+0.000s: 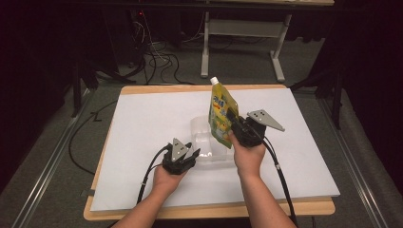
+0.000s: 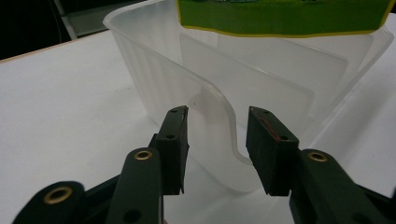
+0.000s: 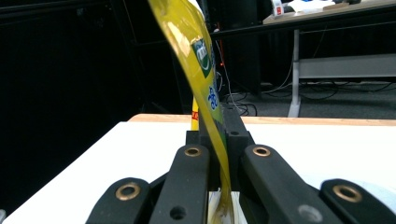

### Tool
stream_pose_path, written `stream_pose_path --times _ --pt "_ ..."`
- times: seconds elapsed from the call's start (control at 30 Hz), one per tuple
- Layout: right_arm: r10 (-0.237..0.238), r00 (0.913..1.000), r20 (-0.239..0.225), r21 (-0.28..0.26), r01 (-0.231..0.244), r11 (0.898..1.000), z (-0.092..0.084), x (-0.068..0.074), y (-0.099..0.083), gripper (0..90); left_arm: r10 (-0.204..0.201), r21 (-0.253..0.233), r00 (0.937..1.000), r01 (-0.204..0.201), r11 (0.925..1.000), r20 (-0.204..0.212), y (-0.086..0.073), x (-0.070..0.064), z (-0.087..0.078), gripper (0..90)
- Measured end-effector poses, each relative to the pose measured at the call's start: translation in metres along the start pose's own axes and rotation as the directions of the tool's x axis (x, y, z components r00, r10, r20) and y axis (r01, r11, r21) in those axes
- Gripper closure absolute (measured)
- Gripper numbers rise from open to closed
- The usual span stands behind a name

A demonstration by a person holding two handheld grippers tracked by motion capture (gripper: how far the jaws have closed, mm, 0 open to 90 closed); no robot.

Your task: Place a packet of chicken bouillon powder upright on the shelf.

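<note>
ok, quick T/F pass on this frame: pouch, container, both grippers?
1. The right gripper is shut on the yellow-green spouted pouch. True.
2. The pouch lies flat on the table. False: it is held upright, white cap on top, above the clear plastic container.
3. The left gripper has its fingers either side of the container's near wall. True, with gaps showing, not yet pressing.
4. The container is opaque blue. False: it is translucent, with dividers inside.
5. The tabletop is covered in white. True.
</note>
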State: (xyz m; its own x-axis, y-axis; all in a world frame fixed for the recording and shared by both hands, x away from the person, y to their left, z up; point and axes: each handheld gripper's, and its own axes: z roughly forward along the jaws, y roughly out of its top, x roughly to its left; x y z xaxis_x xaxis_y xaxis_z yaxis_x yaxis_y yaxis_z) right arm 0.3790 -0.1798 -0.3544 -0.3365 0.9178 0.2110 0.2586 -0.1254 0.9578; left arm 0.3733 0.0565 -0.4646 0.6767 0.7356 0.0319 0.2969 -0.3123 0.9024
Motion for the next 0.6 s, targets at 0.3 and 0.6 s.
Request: stream_pose_path --times 0.3,0.6 --pt "0.013 0.9997 0.023 0.0 -0.013 1.0 0.007 0.006 -0.005 90.0 0.004 0.001 1.0 -0.004 1.0 -0.002 0.0 -0.001 -0.002 63.2" --pt "0.064 0.9978 0.016 0.003 -0.064 0.998 0.011 0.01 -0.013 90.0 0.008 -0.002 0.9999 -0.008 1.0 -0.009 0.0 -0.001 -0.002 64.3"
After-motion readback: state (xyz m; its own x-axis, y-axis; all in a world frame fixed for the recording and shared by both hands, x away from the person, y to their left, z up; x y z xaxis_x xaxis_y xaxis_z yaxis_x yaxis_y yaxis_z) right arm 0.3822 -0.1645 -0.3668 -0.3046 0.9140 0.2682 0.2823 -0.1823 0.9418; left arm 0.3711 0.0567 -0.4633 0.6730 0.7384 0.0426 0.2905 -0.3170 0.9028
